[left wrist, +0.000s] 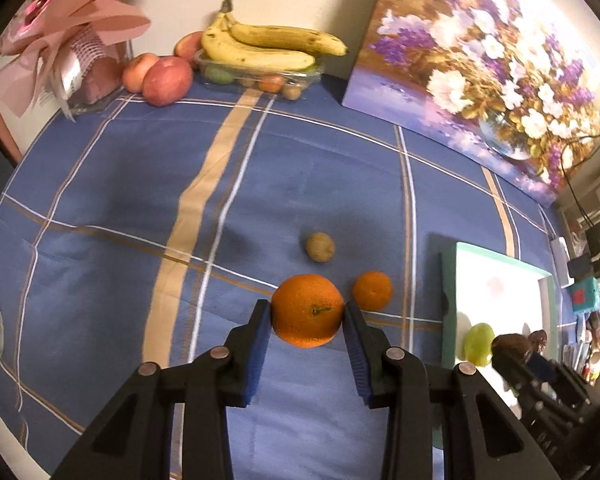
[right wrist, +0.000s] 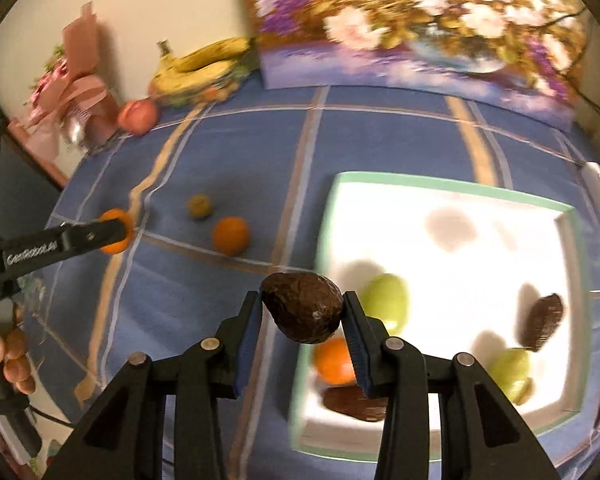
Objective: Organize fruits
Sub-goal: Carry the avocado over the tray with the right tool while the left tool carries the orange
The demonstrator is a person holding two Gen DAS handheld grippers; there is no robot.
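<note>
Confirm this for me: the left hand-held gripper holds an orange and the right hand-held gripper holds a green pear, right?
Not quite. The right hand-held gripper holds a dark brown avocado, not a green pear, as the right wrist view shows. The left hand-held gripper does hold an orange.

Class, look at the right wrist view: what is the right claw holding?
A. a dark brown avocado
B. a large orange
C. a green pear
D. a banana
A: the right claw is shut on a dark brown avocado, pressed between its blue pads.
</note>
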